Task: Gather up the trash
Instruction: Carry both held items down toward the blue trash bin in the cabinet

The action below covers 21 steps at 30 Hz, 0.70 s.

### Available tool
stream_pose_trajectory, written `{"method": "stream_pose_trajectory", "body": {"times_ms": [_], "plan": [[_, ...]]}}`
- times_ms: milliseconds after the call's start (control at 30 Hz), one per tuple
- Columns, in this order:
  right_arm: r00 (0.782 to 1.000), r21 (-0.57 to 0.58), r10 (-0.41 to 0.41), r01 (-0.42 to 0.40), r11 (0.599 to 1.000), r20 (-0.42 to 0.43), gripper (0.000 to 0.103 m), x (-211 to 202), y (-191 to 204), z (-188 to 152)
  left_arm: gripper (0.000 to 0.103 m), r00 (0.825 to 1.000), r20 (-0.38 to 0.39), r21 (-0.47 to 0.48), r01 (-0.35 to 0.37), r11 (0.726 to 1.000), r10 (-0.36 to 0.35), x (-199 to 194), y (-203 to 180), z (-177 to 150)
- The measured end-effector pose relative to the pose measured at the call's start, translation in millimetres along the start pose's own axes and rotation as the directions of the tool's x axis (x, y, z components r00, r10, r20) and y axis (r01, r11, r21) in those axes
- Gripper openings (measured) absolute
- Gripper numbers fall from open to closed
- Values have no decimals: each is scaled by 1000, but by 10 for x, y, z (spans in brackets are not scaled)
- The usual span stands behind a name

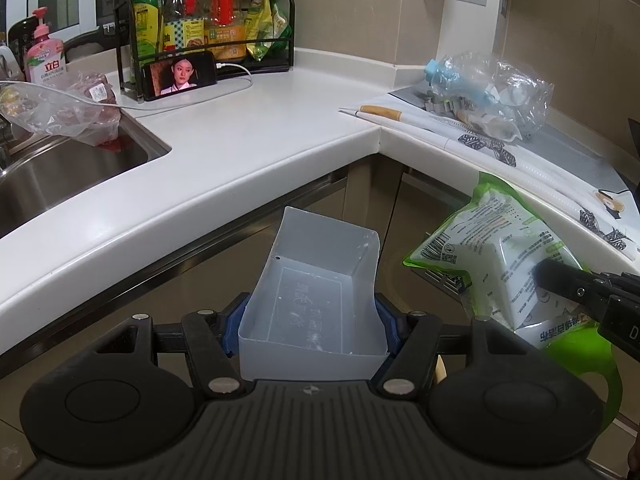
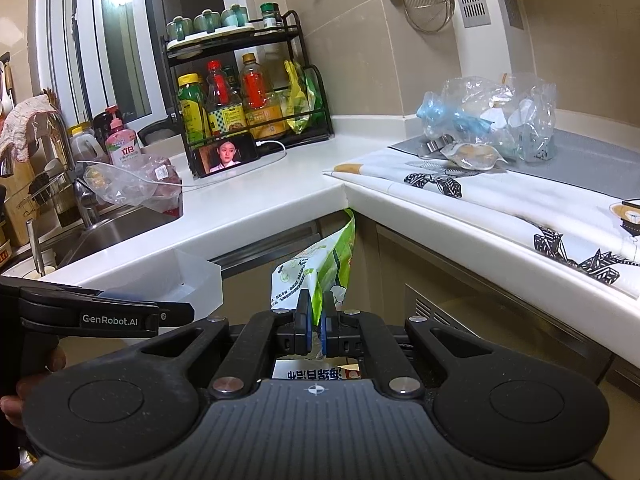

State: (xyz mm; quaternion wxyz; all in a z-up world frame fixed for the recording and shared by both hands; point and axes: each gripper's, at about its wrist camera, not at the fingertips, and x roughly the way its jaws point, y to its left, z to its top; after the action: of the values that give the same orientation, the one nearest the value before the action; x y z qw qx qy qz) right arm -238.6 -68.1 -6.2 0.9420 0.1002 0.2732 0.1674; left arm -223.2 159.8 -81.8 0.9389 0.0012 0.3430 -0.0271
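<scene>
Left wrist view: the left gripper (image 1: 312, 320) holds a translucent tray (image 1: 316, 292) at lower centre, its jaws spread wide and pressing against the tray's two side walls. The tray is empty and hangs below the counter (image 1: 240, 152) edge, in front of the cabinet fronts.

At lower right of the same view, the right gripper (image 1: 560, 284) enters from the frame edge and holds a green-and-white wrapper (image 1: 492, 248). Right wrist view, lower centre: the right gripper (image 2: 316, 328) has its jaws nearly together, pinching the wrapper (image 2: 316, 272) between the blue pads. The wrapper stands up from the jaws, just below the counter corner. The tray (image 2: 196, 276) appears at centre left, beside the left gripper (image 2: 168, 312).

Task status, as judged from these views:
- Two trash items are off the counter and in hand: the tray and the wrapper.
- No bin is visible in either view, so neither item is disposed of yet.
- A pile of clear plastic bags (image 1: 492, 92) with a blue piece lies at upper right on the counter, on a grey mat. It probably remains to be collected.
- A clear bag (image 1: 60, 108) with red contents lies at the sink (image 1: 80, 168) edge, upper left. Whether it counts as trash cannot be told.

A phone (image 1: 182, 76) leans against the bottle rack (image 1: 208, 32) at upper centre; not task-related.
</scene>
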Motion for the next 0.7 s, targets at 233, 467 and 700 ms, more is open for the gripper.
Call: {"method": "stream_pose_trajectory", "body": {"times_ms": [233, 467, 700], "plan": [[1000, 12, -5, 5, 1000, -28, 4, 74, -26, -24, 69, 1000, -22, 5, 0, 1000, 0, 88, -16, -4], [999, 17, -7, 8, 1000, -48, 4, 135, -32, -36, 69, 1000, -31, 13, 2, 1000, -1, 149, -43, -9], [997, 16, 0, 2, 1000, -72, 4, 221, -37, -34, 69, 999, -50, 12, -4, 1000, 4, 215, -25, -18]]}}
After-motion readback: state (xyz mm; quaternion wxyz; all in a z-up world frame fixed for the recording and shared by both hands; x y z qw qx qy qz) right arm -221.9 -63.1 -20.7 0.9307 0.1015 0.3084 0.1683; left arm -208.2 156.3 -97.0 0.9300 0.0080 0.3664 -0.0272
